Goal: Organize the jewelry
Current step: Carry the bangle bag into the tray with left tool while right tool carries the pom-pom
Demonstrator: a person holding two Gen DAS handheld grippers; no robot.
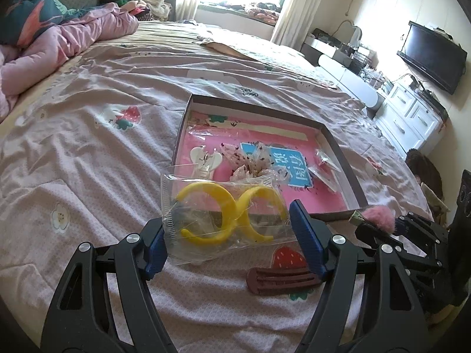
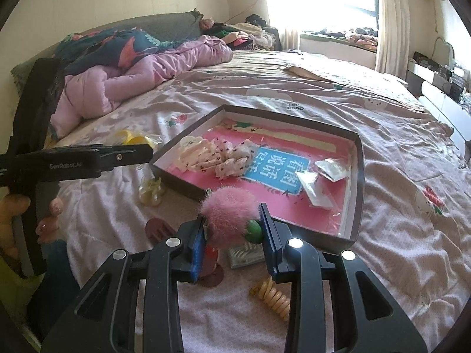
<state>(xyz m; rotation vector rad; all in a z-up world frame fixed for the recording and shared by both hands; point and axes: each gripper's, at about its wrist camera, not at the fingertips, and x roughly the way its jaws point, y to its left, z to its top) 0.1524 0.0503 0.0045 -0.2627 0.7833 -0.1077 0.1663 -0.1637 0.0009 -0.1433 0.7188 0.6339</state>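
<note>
- While both views look down onto the bed (image 1: 88, 153), the left gripper (image 1: 226, 235) holds a clear plastic bag (image 1: 206, 229) w/ yellow curved pieces (image 1: 220, 214) inside; jaws stand wide, pads against the bag's two ends.
- Bag hangs just short of the shallow box (image 1: 338, 144), covering part of its near wall.
- Right gripper (image 2: 232, 232) is clamped on a pink fluffy clip (image 2: 229, 214); a green bead (image 2: 254, 231) shows at the right pad. Clip's body is hidden behind the fluff.
- In the left view only the fluff tip & a bit of metal show at the right edge; rest cut off.
- Box interior: pink printed sheet, a pale hair claw (image 1: 204, 158), speckled white bits (image 2: 232, 158), small clear packets (image 2: 321, 179). Contents of the packets too small to tell.
- On the bedding near the box: brown comb-like clip (image 1: 282, 282), spiral hair tie (image 2: 275, 297), pale beaded piece (image 2: 151, 191), a silvery patterned item (image 2: 245, 253) partly hidden by the right gripper.
- Person's hand (image 2: 17, 223) grips the left handle, partly cut off at frame edge.
</note>
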